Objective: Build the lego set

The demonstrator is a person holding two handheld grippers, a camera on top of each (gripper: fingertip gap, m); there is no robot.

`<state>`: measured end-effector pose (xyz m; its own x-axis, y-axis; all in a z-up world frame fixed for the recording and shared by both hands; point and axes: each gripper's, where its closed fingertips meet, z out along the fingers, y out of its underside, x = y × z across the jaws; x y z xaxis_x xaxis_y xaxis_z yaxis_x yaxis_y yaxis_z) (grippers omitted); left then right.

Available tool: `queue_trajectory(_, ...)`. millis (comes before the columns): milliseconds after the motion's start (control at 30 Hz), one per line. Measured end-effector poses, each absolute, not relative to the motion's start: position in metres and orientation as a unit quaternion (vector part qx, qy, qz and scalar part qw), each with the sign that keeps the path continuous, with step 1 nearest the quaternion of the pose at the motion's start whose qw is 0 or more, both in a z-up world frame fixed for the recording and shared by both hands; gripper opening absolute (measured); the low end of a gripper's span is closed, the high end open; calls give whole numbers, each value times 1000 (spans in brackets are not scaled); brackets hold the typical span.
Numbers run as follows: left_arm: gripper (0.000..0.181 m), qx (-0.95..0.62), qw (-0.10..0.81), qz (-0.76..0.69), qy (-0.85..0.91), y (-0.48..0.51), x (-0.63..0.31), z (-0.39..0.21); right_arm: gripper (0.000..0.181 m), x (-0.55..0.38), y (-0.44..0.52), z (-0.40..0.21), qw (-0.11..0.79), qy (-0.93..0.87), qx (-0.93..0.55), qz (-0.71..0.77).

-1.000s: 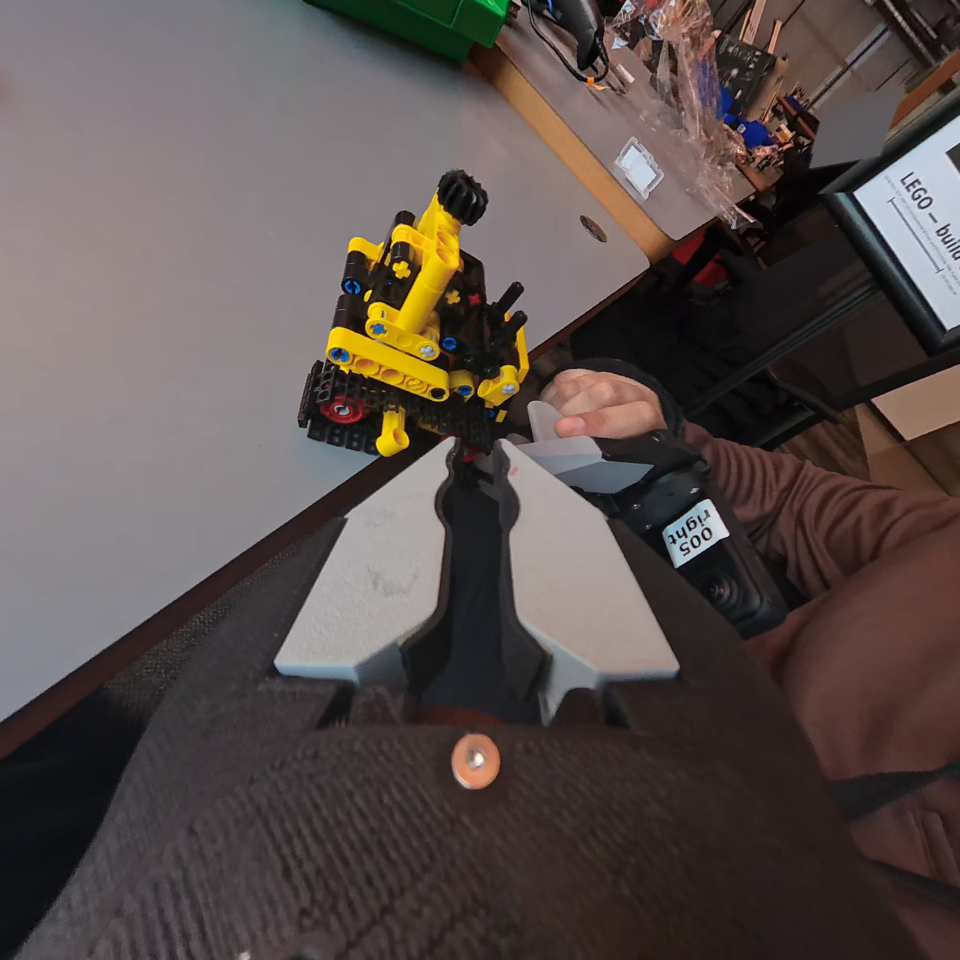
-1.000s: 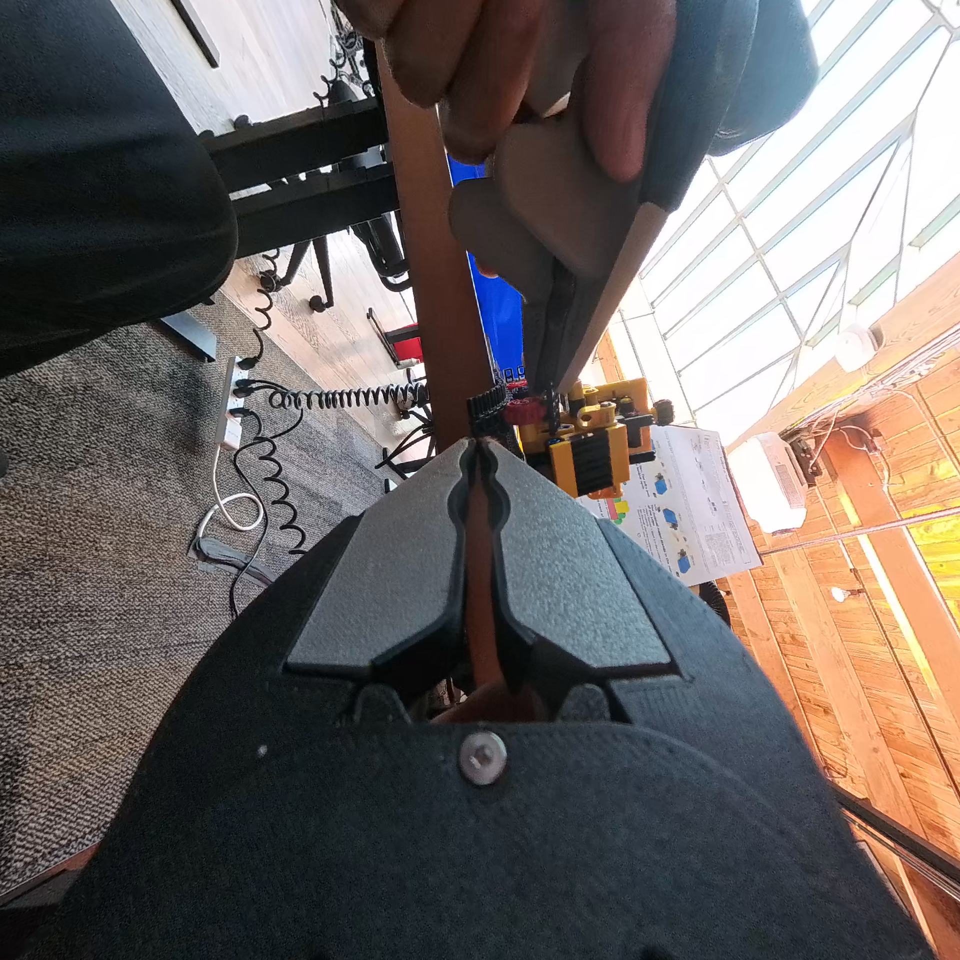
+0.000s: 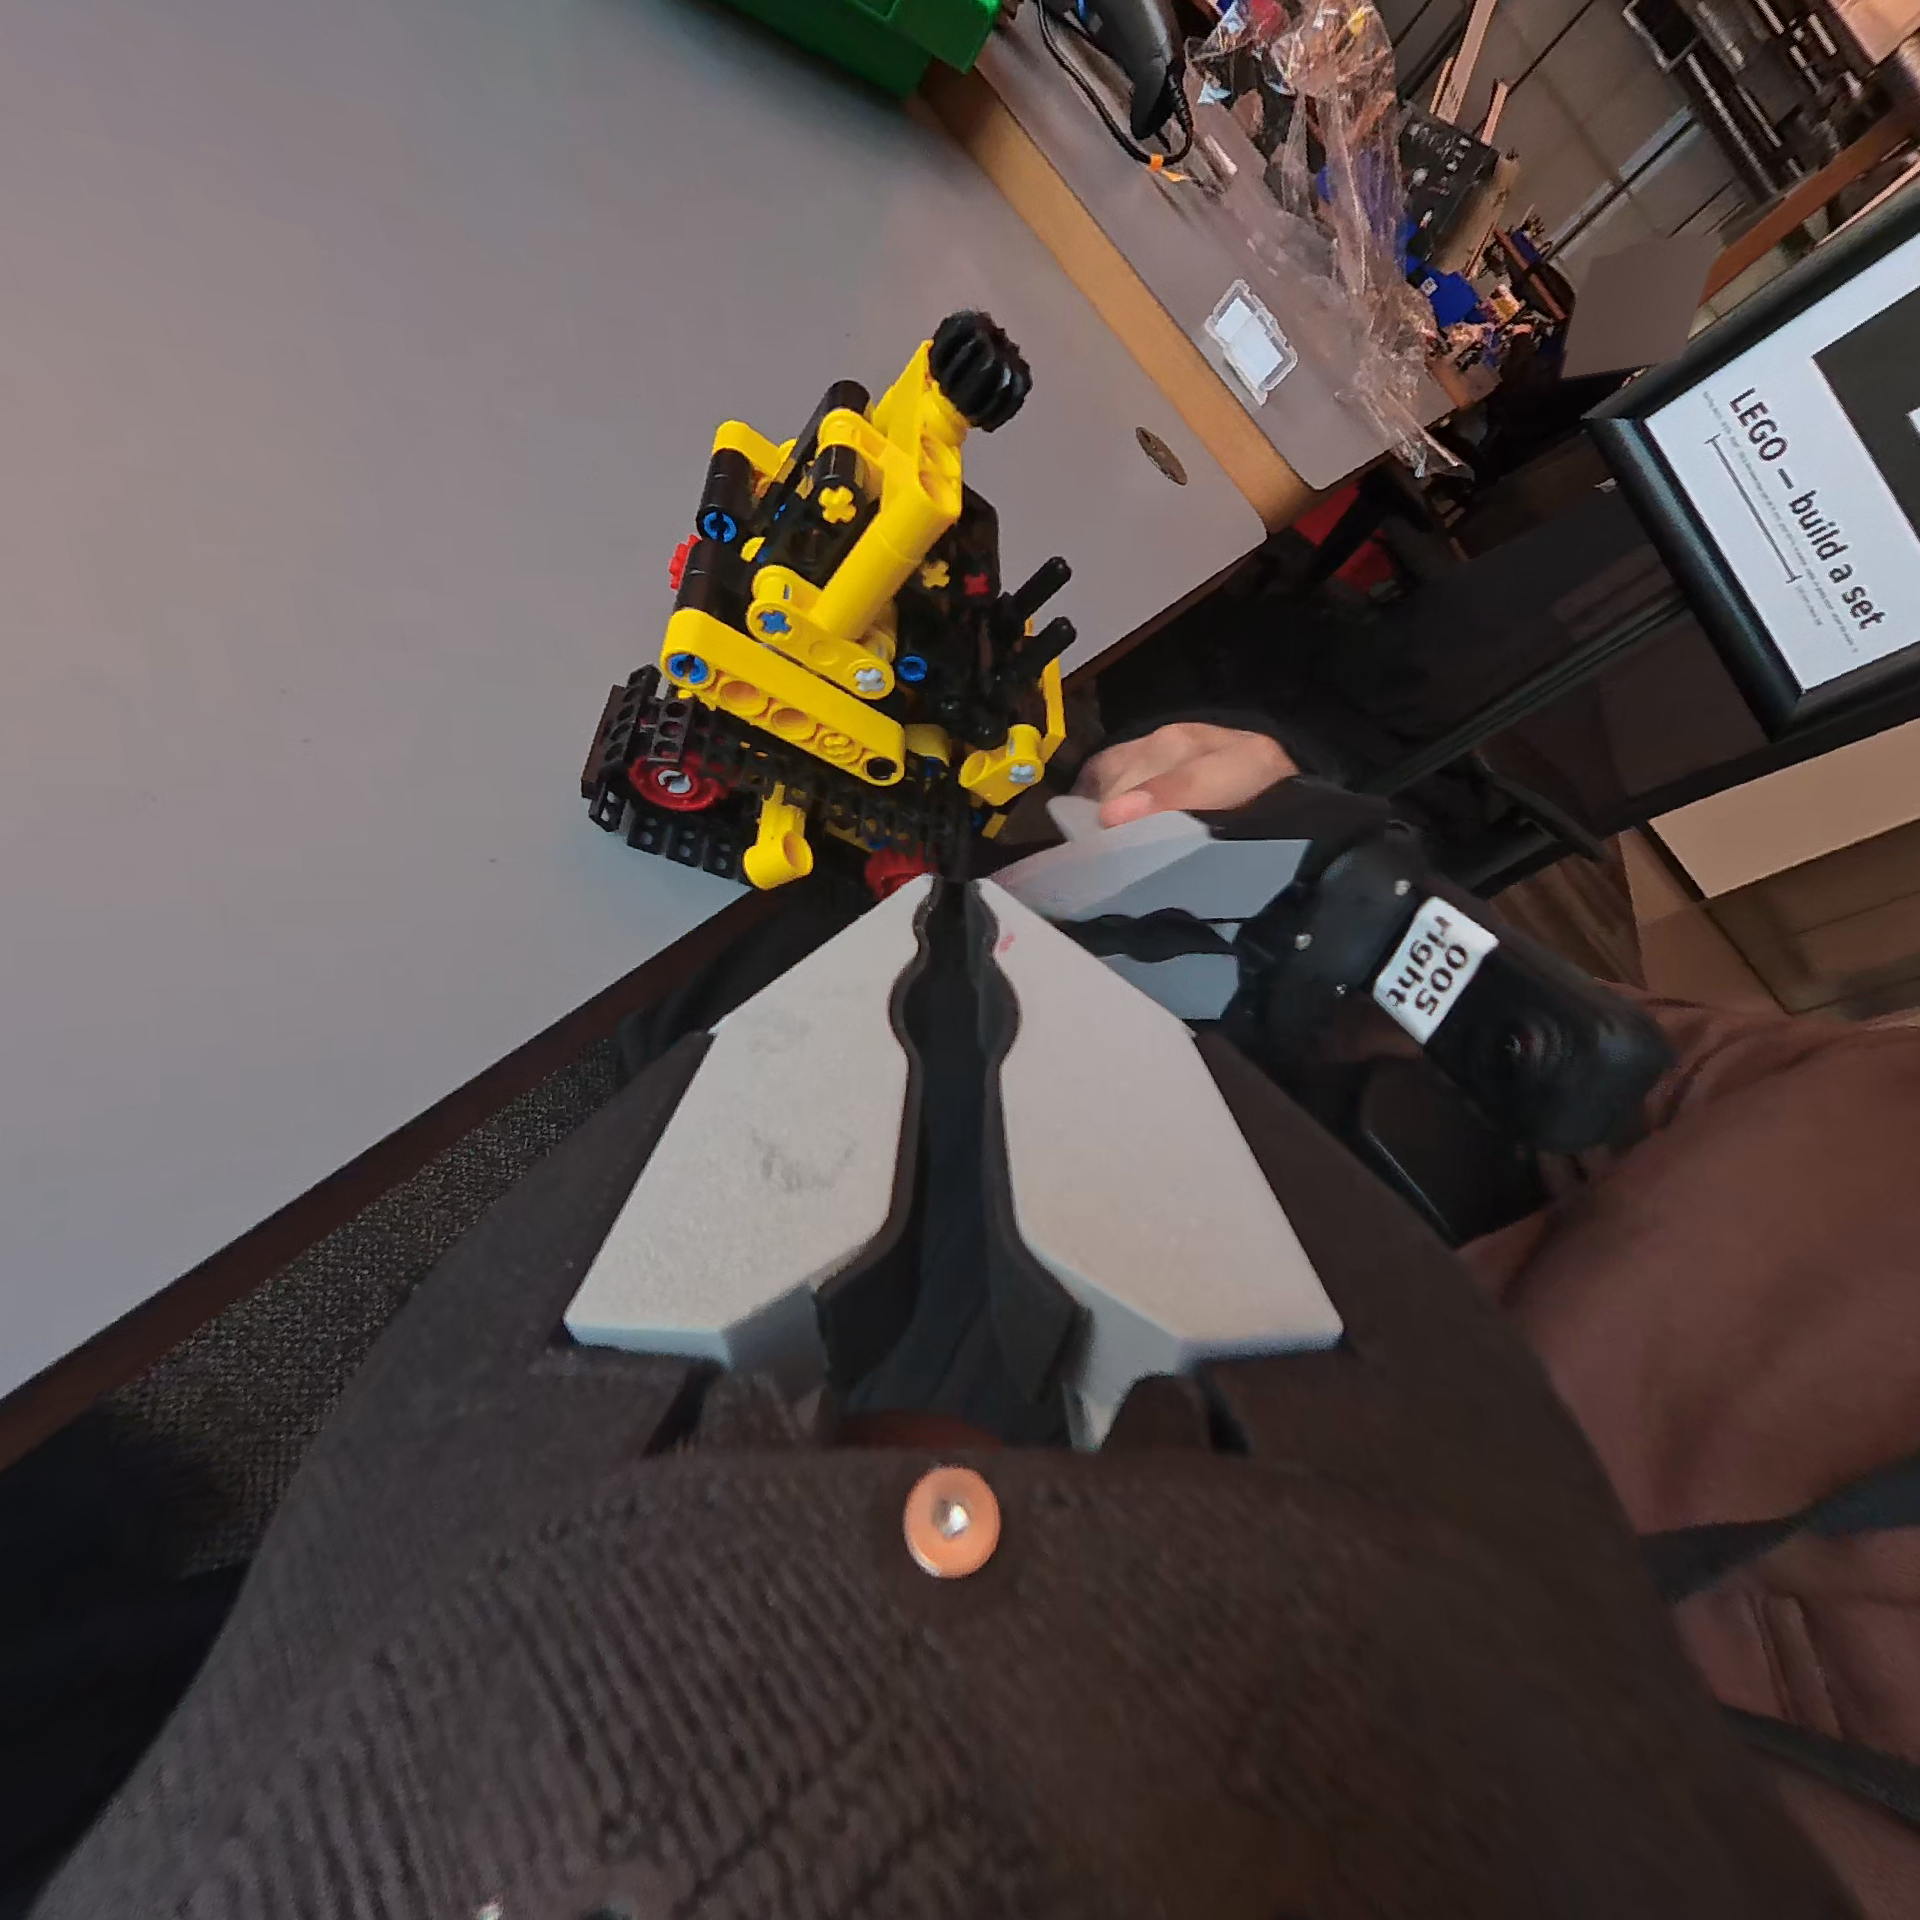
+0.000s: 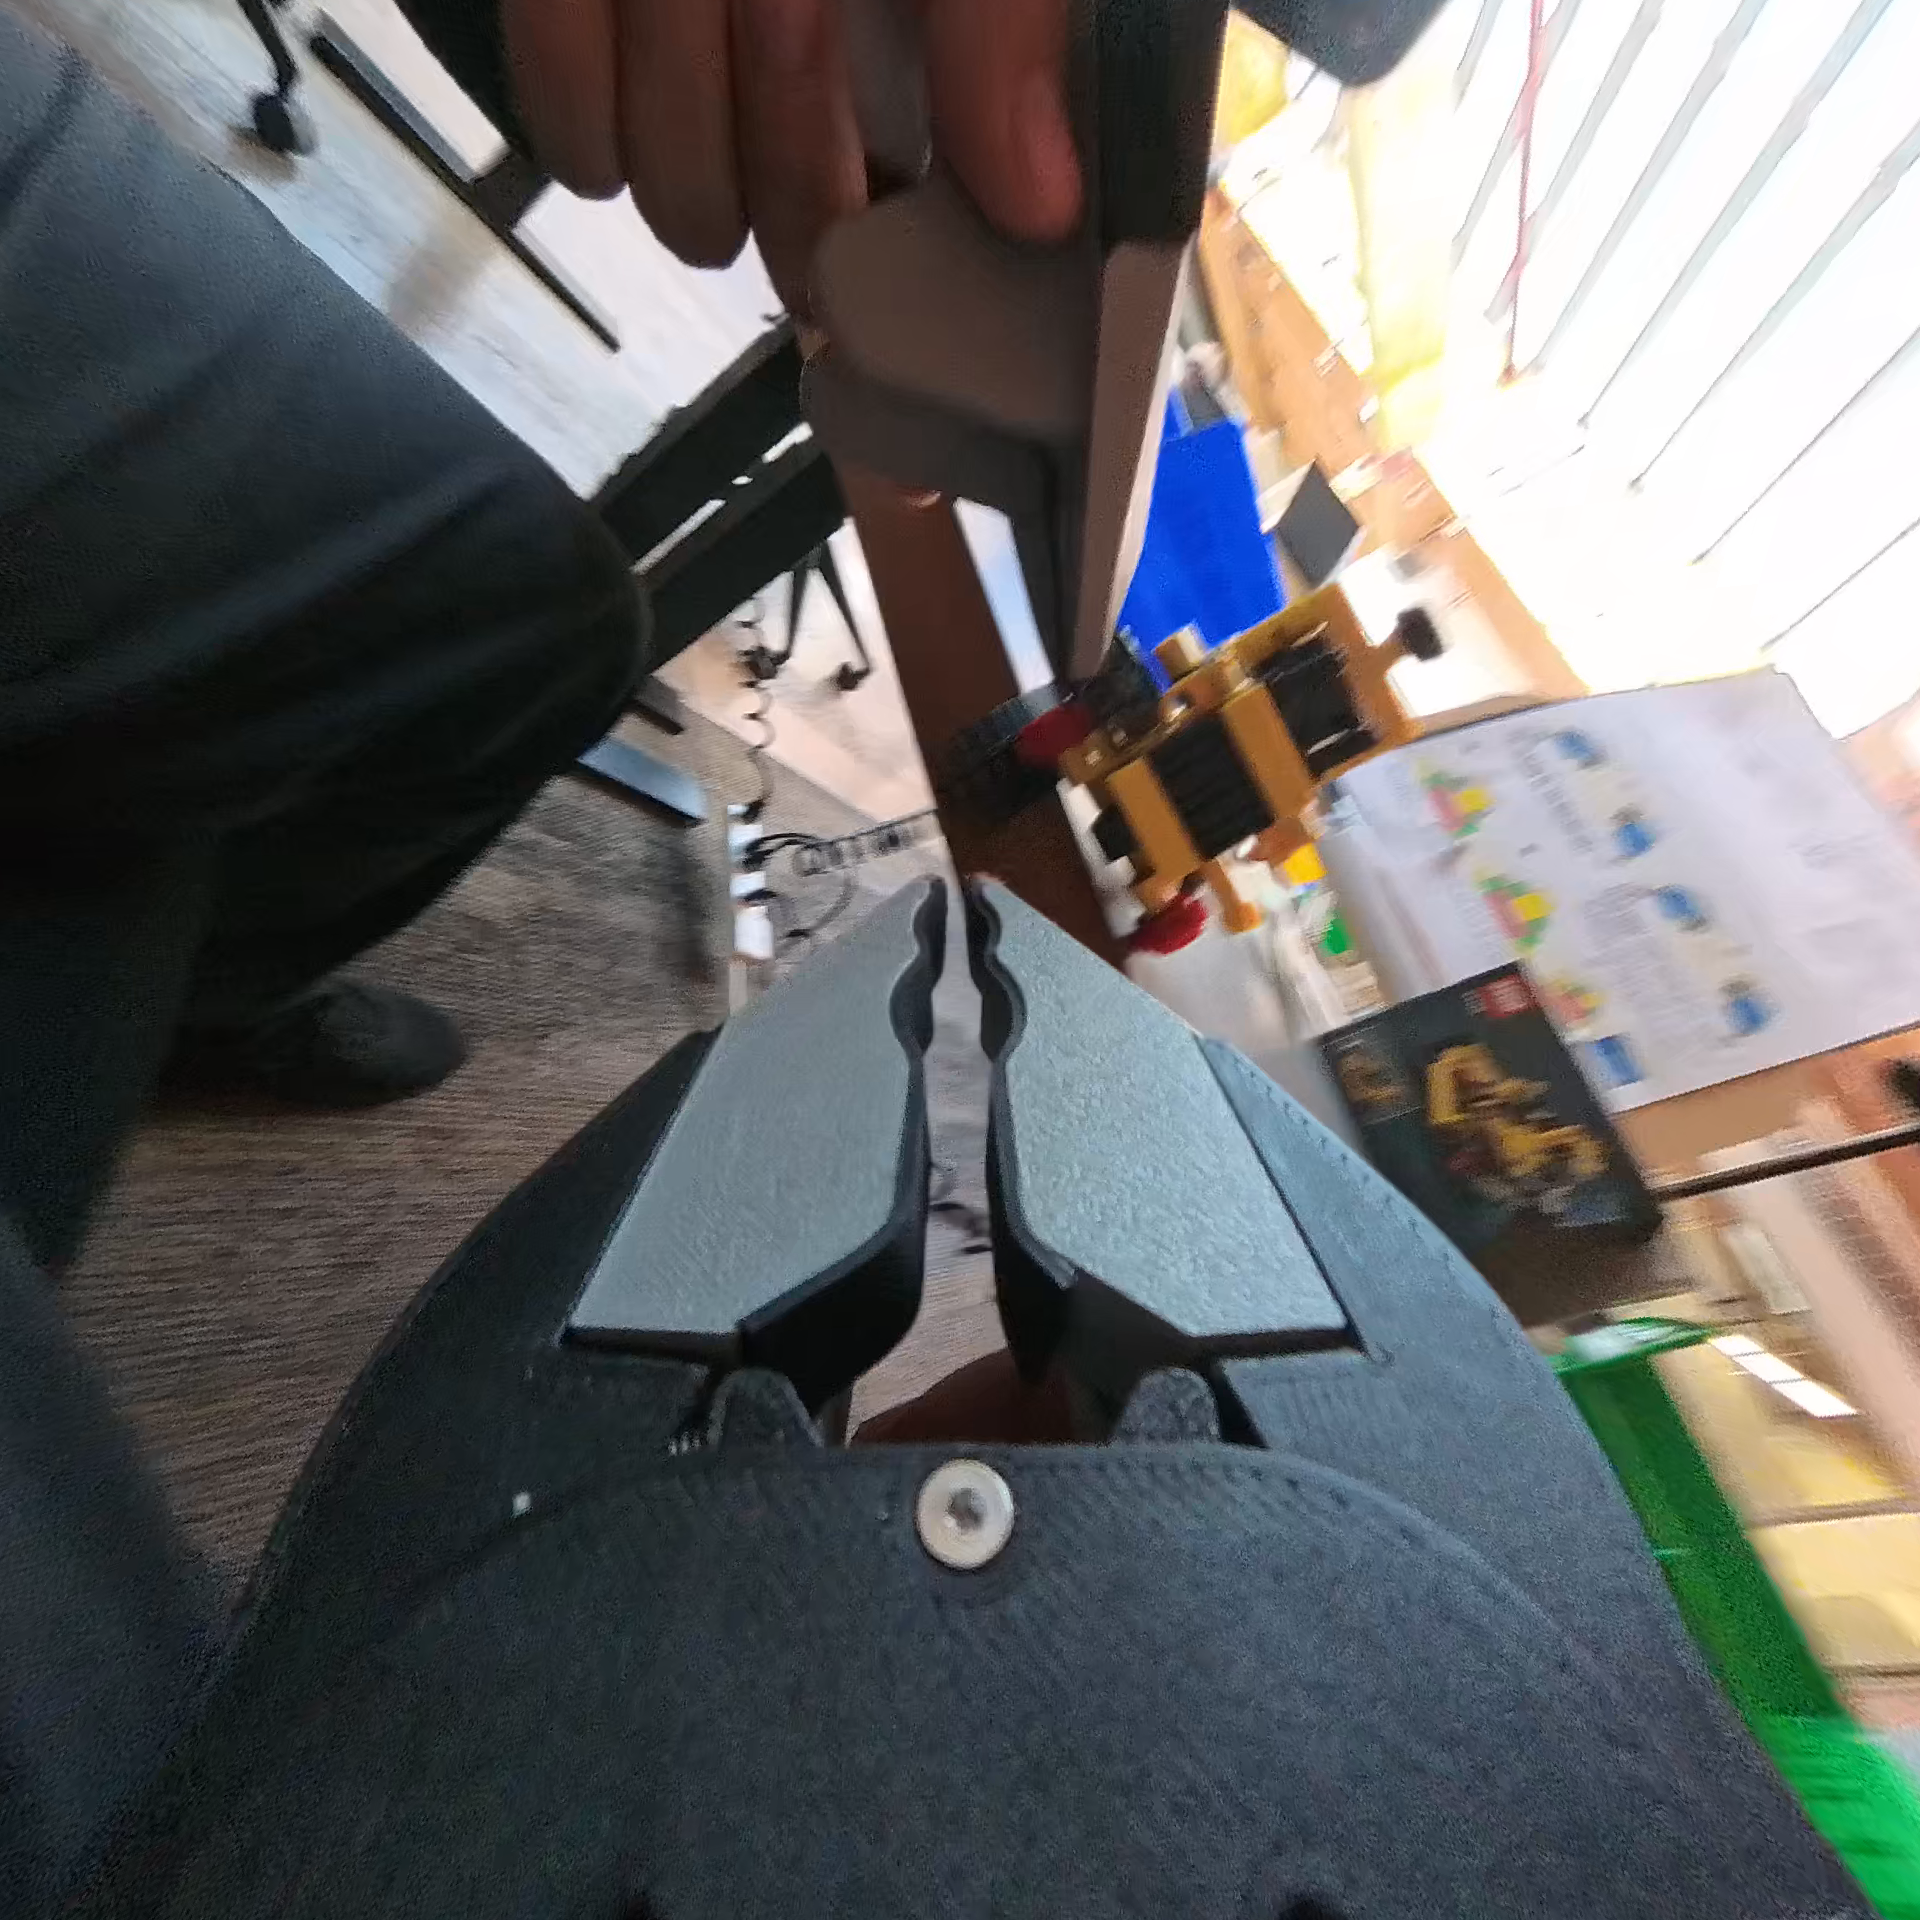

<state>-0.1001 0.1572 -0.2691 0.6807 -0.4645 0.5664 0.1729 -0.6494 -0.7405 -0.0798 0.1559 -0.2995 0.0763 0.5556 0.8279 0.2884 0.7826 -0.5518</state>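
Observation:
A yellow and black lego bulldozer (image 3: 831, 644) stands at the near edge of the grey table (image 3: 312, 468). My left gripper (image 3: 951, 883) is shut, its grey tips pinching the black track at the model's near side, beside a red wheel. My right gripper (image 4: 956, 888) is shut and empty, off the table's brown edge (image 4: 935, 623), with the model (image 4: 1236, 748) up and to the right of its tips. In the right wrist view the left gripper (image 4: 1086, 644) comes down onto the model's track. The right gripper (image 3: 1143, 862), held by a hand, shows in the left wrist view.
A printed instruction sheet (image 4: 1662, 883) and the dark lego box (image 4: 1486, 1122) lie beyond the model. A green bin (image 4: 1714, 1558) is at the right, also seen far back (image 3: 873, 31). A framed sign (image 3: 1787, 499) stands off the table. Carpet floor (image 4: 520, 987) lies below. The gap from one gripper's tips to the other's is roughly 5 centimeters.
My left gripper's tips have closed onto the model's track. My right gripper has swung away, so the model sits to the right of its tips instead of straight ahead.

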Motion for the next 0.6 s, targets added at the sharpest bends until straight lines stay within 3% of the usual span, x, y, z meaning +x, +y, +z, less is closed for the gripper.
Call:
queue_trajectory(67,0,-820,410,-390,90,157,-100,-269,2,-82,154,-316,599,-674,-390,187)
queue_trajectory(133,0,-820,411,-389,90,158,-100,-269,17,-85,144,-324,514,-655,-463,304)
queue_trajectory(200,0,-820,411,-387,91,158,-101,-269,24,-85,144,-319,484,-621,-494,369)
queue_trajectory(267,0,-821,410,-385,93,157,-101,-269,20,-82,158,-311,532,-604,-488,338)
queue_trajectory(400,0,-822,408,-387,94,157,-101,-269,15,-82,164,-308,655,-652,-362,121)
queue_trajectory(600,0,-819,404,-398,86,157,-100,-269,16,-94,161,-301,718,-638,-278,9)
